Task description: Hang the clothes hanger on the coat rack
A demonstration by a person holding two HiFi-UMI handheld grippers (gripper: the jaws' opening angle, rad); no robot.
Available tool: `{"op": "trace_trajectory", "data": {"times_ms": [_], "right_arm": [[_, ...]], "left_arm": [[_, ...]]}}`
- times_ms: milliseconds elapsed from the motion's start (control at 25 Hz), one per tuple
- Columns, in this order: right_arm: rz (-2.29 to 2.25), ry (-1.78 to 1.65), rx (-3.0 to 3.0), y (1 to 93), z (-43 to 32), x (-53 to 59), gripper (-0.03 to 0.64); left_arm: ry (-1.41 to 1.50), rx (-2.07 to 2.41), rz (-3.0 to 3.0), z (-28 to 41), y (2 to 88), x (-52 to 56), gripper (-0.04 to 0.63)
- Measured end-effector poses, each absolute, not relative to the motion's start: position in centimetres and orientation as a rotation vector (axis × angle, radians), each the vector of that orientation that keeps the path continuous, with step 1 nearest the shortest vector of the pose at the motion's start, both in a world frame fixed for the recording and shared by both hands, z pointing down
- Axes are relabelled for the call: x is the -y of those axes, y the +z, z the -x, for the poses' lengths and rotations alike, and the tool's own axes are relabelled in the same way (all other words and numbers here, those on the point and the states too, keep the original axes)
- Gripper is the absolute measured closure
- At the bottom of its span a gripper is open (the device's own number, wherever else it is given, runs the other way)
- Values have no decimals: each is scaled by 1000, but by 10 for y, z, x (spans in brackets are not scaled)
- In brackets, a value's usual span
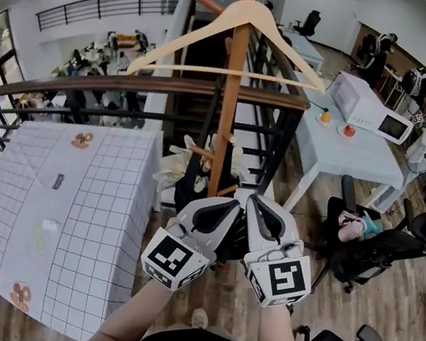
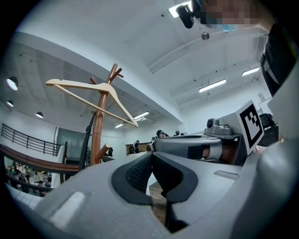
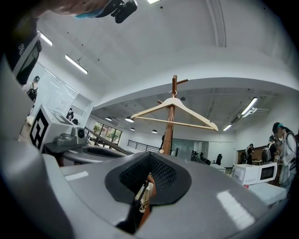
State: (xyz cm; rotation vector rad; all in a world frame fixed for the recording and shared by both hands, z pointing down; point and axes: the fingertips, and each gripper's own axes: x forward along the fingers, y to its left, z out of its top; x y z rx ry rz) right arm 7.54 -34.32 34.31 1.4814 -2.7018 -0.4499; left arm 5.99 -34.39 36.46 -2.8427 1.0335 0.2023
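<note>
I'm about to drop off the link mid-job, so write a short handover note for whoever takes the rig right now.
Left gripper: shut, nothing in it.
Right gripper: shut, nothing in it.
Both are held side by side, low in front of the coat rack, touching neither rack nor hanger.
Clothes hanger: hangs near the top of the rack's pole, free of both grippers, arms spread to either side.
Done: the hanger is on the rack.
Left: nothing else to hang is in view; probably just check that it sits steady.
</note>
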Motion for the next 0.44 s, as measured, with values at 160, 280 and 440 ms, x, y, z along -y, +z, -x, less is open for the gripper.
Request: {"op": "trace_trajectory", "data": {"times_ms": [160,280,440], "right_arm": [[-1479,-448,2704,343,-75,344,620],[-1480,-446,2705,343,-74,345,620],[-1481,-444,2706,343,-73,348,620]], "left_arm": [[204,-1034,2842,-60,364,345,594],[204,-1034,2838,-60,363,346,594],[208,-1043,2834,-58,361,349,594]]}}
